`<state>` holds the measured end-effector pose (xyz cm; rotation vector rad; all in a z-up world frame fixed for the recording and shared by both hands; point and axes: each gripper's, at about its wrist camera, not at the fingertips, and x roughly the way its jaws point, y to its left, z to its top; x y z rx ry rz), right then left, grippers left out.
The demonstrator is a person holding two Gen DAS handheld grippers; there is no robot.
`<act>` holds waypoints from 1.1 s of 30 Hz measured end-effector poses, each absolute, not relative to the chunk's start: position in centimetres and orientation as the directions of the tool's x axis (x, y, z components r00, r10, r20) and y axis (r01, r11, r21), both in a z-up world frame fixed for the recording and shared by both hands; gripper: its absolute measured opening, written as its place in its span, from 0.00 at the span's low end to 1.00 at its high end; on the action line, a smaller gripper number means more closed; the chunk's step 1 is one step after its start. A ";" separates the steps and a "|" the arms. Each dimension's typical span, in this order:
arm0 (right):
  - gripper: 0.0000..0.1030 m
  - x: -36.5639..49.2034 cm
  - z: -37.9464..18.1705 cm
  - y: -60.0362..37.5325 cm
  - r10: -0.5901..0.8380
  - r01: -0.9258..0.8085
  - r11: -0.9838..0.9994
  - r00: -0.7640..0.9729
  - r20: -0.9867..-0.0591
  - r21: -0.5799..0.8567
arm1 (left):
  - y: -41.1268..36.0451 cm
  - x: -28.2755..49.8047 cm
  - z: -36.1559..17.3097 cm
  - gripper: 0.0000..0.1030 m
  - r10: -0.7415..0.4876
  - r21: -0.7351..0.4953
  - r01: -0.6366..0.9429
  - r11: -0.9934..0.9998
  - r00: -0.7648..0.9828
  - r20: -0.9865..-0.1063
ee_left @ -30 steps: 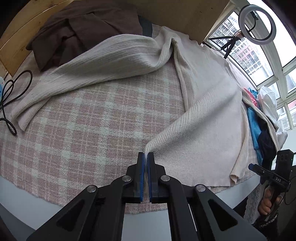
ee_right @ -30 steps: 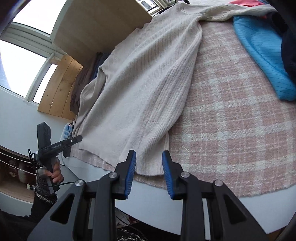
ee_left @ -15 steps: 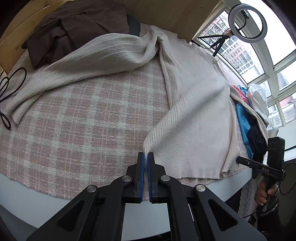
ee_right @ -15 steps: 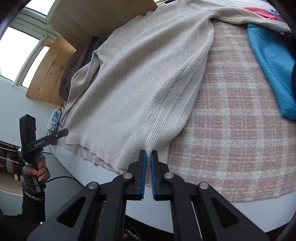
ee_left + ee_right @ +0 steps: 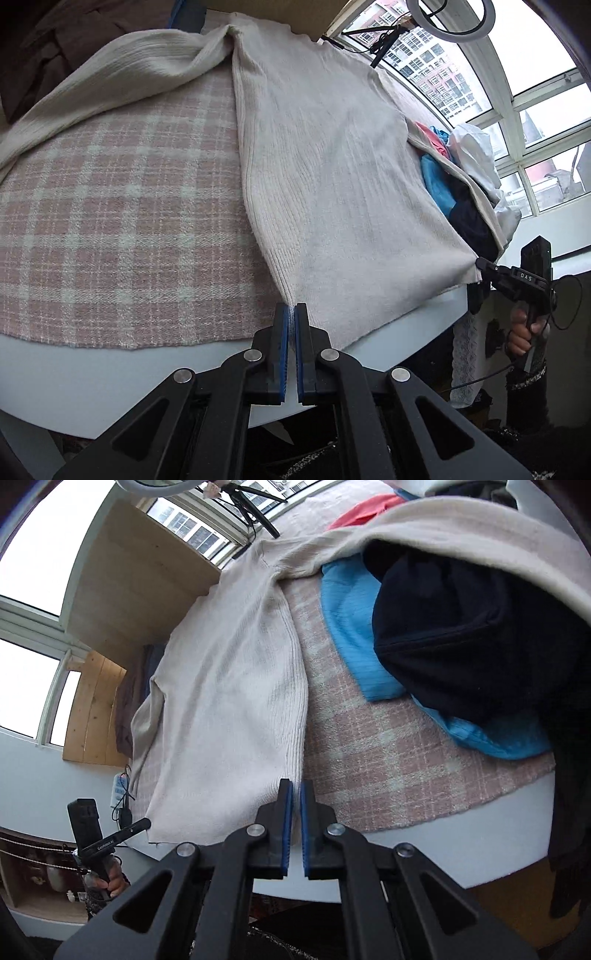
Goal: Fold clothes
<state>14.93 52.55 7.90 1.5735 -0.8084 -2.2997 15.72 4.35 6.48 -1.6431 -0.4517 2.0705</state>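
Plaid blanket point(image 5: 110, 221) covers bed; cream sweater point(image 5: 332, 166) spread across it, hem at near edge. My left gripper point(image 5: 291, 314) and right gripper point(image 5: 295, 794) each clamp hem corner. I'd lift evenly, keep hem taut, fold toward far collar. Clothes pile point(image 5: 461, 635) crowds right; left side offers room.

windows point(image 5: 532, 122) — daylight | wood panel point(image 5: 92, 716) | ring light point(image 5: 448, 18)

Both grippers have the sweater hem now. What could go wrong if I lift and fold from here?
Both the left gripper and right gripper pinch only the hem corners of the cream sweater, so the knit may slip out. Its far sleeve drapes over the dark garment and could drag it along.
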 end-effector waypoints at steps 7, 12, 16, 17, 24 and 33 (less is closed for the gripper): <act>0.02 16.7 9.9 52.5 -0.483 -0.095 -0.818 -0.422 -0.767 0.567 | 3.7 16.2 7.8 0.02 0.526 -0.503 -0.153 -0.851 -0.220 -0.822; 0.02 14.5 2.4 50.9 -0.442 -0.148 -0.863 -0.242 -0.864 0.483 | 5.5 14.9 2.0 0.02 0.454 -0.438 -0.136 -0.888 -0.119 -0.883; 0.04 14.2 3.0 50.5 -0.423 -0.115 -0.888 -0.174 -0.889 0.445 | 5.0 14.9 1.9 0.02 0.439 -0.427 -0.136 -0.894 -0.074 -0.895; 0.04 14.2 4.2 50.9 -0.431 -0.106 -0.884 -0.192 -0.882 0.455 | 4.4 14.8 2.7 0.02 0.428 -0.415 -0.135 -0.900 -0.093 -0.899; 0.04 10.4 19.2 55.0 -0.420 0.036 -0.891 -0.445 -0.791 0.453 | -0.5 8.2 12.2 0.01 0.328 -0.296 -0.143 -0.944 -0.327 -0.887; 0.18 -1.5 28.3 54.7 -0.307 0.204 -0.951 -0.589 -0.748 0.230 | -0.4 -6.2 21.2 0.02 0.206 -0.131 -0.176 -0.976 -0.536 -0.818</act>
